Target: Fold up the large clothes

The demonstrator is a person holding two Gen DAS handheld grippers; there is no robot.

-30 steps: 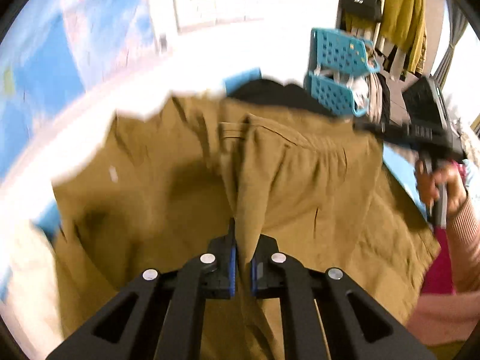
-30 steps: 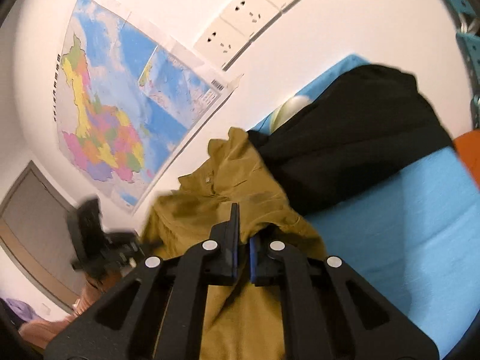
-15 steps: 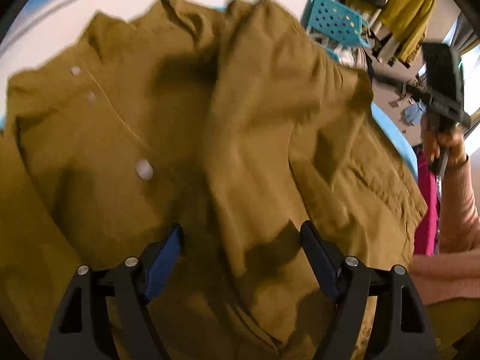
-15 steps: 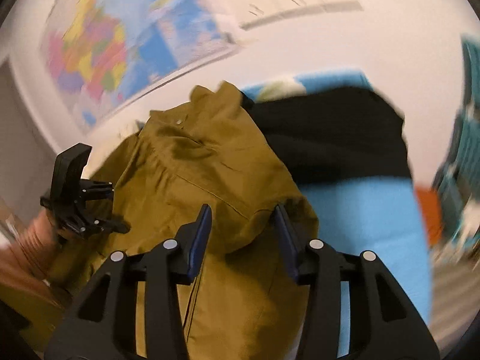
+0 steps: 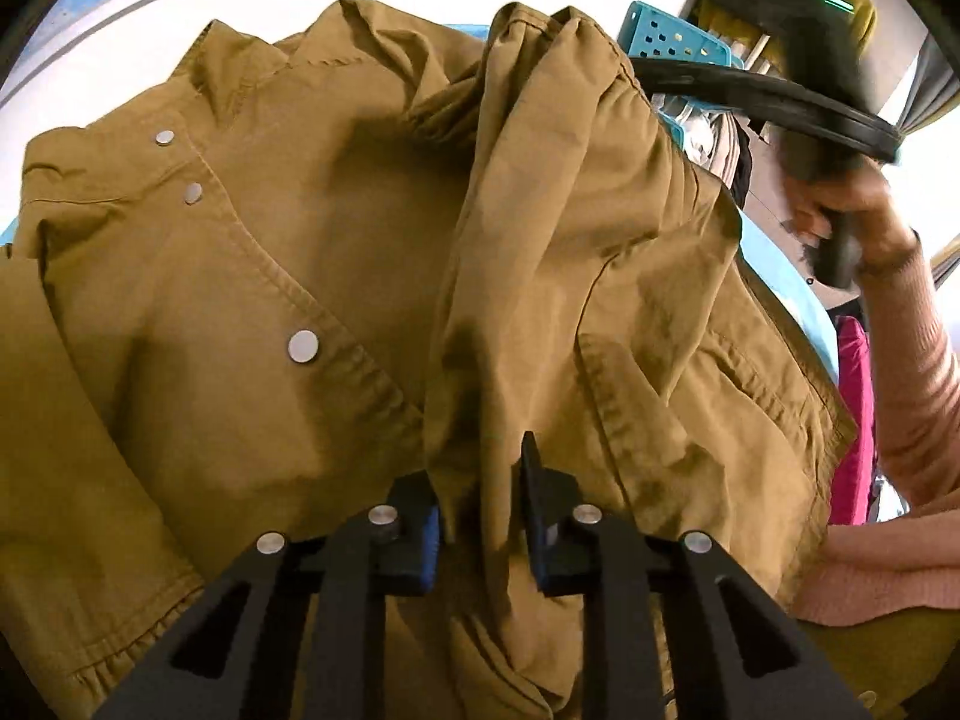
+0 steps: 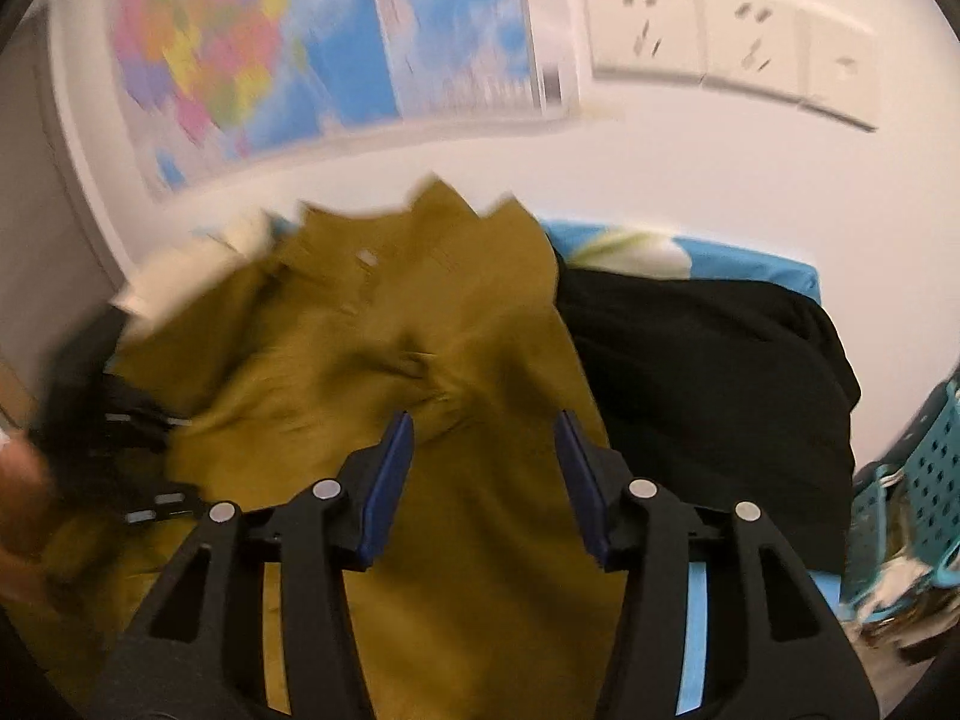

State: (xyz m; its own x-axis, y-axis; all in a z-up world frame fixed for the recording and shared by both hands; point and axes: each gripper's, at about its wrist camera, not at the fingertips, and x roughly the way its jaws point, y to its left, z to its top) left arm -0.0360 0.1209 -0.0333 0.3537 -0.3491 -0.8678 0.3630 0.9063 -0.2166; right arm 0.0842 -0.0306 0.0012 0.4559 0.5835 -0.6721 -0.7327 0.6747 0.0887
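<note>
**A:** What was the biggest thing there, and where did it lie?

**B:** The mustard-brown jacket (image 5: 336, 276). It was spread on the blue bed sheet (image 6: 750, 267), with its collar toward the white wall (image 6: 660, 168). A black garment (image 6: 708, 372) lay just beside it on the sheet, touching its edge.

**A:** And on the wall?

**B:** A coloured map (image 6: 312, 42), blurred, and a row of white sockets (image 6: 720, 60). A turquoise basket (image 6: 924, 480) stood at the side of the bed.

**A:** How were the two tools?

**B:** The left gripper (image 5: 480, 510) pointed down at the jacket. Its jaws had just been closing, and a raised fold of the fabric stood between them, pinched by the pads. The right gripper (image 6: 483, 468) was above the jacket with its jaws apart. They had just been opening, and nothing was held between them.

**A:** Smaller things?

**B:** Silver snap buttons (image 5: 302, 347) along the jacket's front edge.
</note>
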